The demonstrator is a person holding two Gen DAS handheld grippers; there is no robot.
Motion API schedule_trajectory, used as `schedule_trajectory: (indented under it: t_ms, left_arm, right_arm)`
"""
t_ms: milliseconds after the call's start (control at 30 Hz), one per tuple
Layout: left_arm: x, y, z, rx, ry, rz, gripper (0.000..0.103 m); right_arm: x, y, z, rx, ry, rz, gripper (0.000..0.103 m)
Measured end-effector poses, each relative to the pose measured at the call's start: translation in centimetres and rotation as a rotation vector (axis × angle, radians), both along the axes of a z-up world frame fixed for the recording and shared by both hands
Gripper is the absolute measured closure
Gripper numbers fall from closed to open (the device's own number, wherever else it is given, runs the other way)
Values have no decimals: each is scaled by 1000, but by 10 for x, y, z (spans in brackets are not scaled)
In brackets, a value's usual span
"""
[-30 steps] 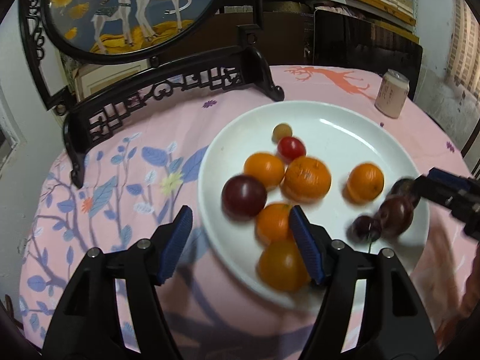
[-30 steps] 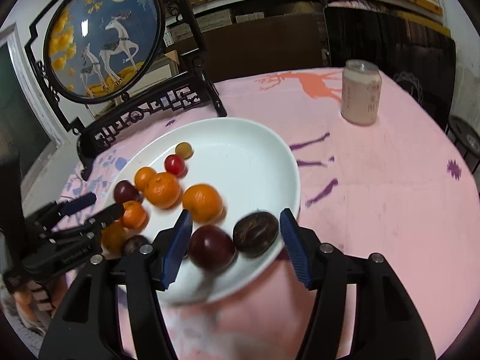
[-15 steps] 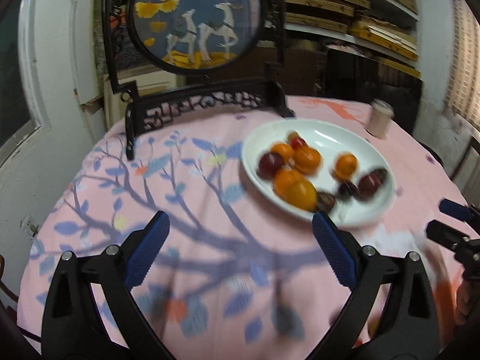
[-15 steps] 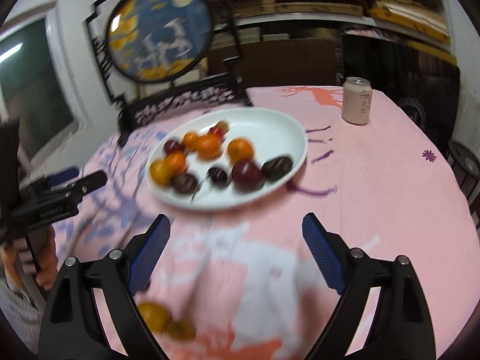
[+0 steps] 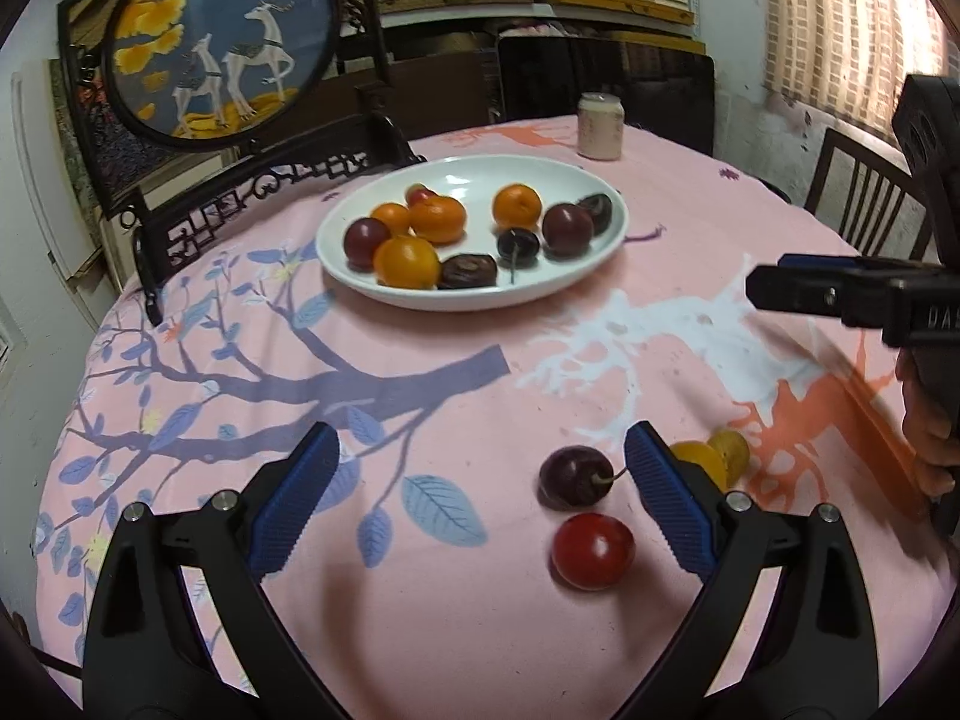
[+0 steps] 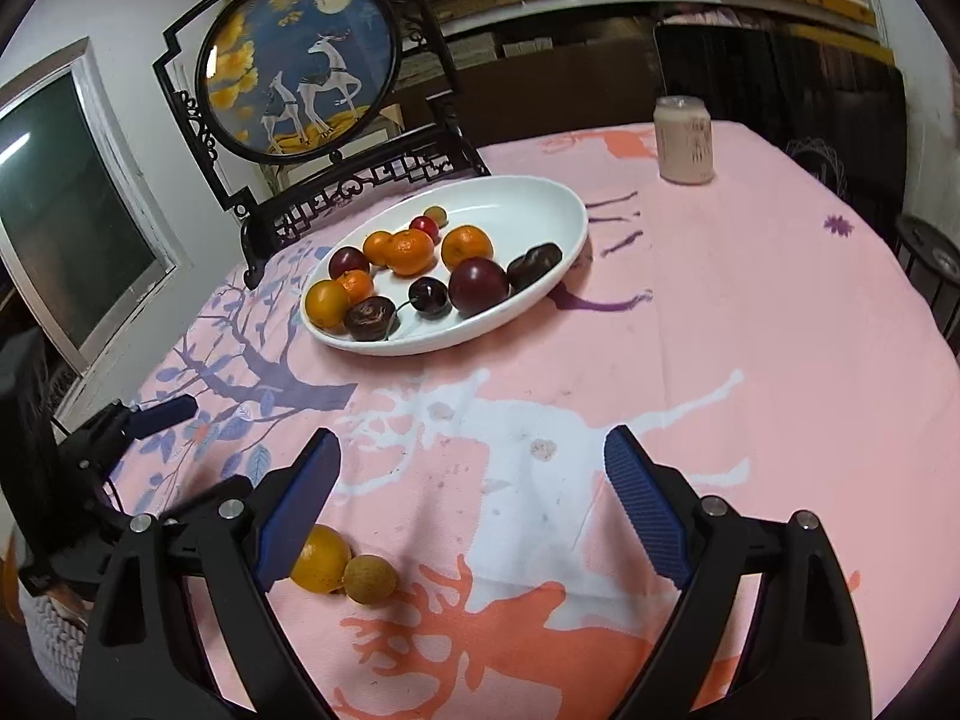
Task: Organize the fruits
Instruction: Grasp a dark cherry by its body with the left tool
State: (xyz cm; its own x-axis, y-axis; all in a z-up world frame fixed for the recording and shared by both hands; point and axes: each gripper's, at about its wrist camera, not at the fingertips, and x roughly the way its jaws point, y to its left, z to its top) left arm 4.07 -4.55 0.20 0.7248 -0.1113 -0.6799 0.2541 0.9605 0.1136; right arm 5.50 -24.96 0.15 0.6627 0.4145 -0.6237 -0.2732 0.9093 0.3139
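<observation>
A white plate (image 5: 576, 171) (image 6: 540, 198) on the pink tablecloth holds several fruits: oranges, plums, cherries and dark ones. Near the table's front lie loose fruits: a dark cherry (image 5: 573, 476), a red plum (image 5: 593, 550), a small orange (image 5: 699, 457) (image 6: 321, 558) and a brownish-yellow longan (image 5: 731, 447) (image 6: 370, 579). My left gripper (image 5: 477, 501) hangs open with nothing between its fingers; the cherry and plum lie just inside its right finger. My right gripper (image 6: 471, 507) is open and empty too, the orange and longan beside its left finger.
A black carved stand with a round deer picture (image 5: 219, 36) (image 6: 300, 66) rises behind the plate. A pale drink can (image 5: 600, 126) (image 6: 684, 141) stands at the back right. A wooden chair (image 5: 864, 198) is past the table's right edge.
Both grippers have pulled back from the plate toward the table's front and opened wide. The plate now sits far off, and loose fruits near the front edge have come into view.
</observation>
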Motion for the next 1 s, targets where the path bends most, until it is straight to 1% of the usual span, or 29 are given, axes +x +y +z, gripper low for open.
schedule_trajectory:
  t_ms: [100, 167, 233, 333, 367, 400, 433, 467, 500, 533, 567, 600, 633, 700, 767, 1000]
  left_arm:
    - [4, -5, -9, 41, 29, 5, 5]
    - [9, -5, -16, 79, 43, 29, 4]
    - [12, 1, -15, 74, 36, 53, 3]
    - [22, 20, -12, 91, 28, 172, 3]
    - [27, 31, -12, 82, 35, 223, 3]
    - [32, 45, -11, 54, 48, 282, 3]
    - [33, 57, -9, 14, 55, 316, 3]
    - [33, 63, -6, -19, 55, 325, 3]
    - [30, 69, -2, -74, 52, 321, 3]
    - [27, 69, 2, -107, 45, 299, 3]
    - [24, 67, 5, -123, 37, 269, 3]
    - [19, 59, 8, -113, 19, 223, 3]
    - [16, 53, 8, -92, 9, 201, 3]
    - [12, 37, 3, -29, 5, 166, 3]
    - [9, 30, -2, -1, 14, 152, 3]
    - [-9, 30, -12, 6, 46, 102, 3]
  right_arm:
    - [-1, 1, 0, -5, 7, 2, 13]
    - [-2, 1, 0, -2, 8, 5, 13]
    - [-2, 0, 0, -1, 8, 6, 13]
    - [-3, 0, 1, 1, 7, 6, 13]
    - [-3, 0, 1, 1, 5, 6, 13]
    - [-4, 0, 1, 1, 3, 5, 13]
    - [-5, 0, 2, 3, 1, 6, 13]
    - [-5, 1, 2, 6, -3, 9, 13]
    - [-6, 0, 3, 8, -6, 11, 13]
    - [-7, 0, 3, 9, -10, 13, 13]
    - [-8, 1, 4, 9, -13, 15, 13]
    - [-7, 1, 4, 8, -13, 14, 13]
    - [-7, 1, 3, 7, -11, 13, 13]
    - [-6, 0, 2, 8, -3, 13, 13]
    - [-6, 0, 2, 7, 2, 11, 13]
    - [-10, 0, 4, 31, -12, 35, 13]
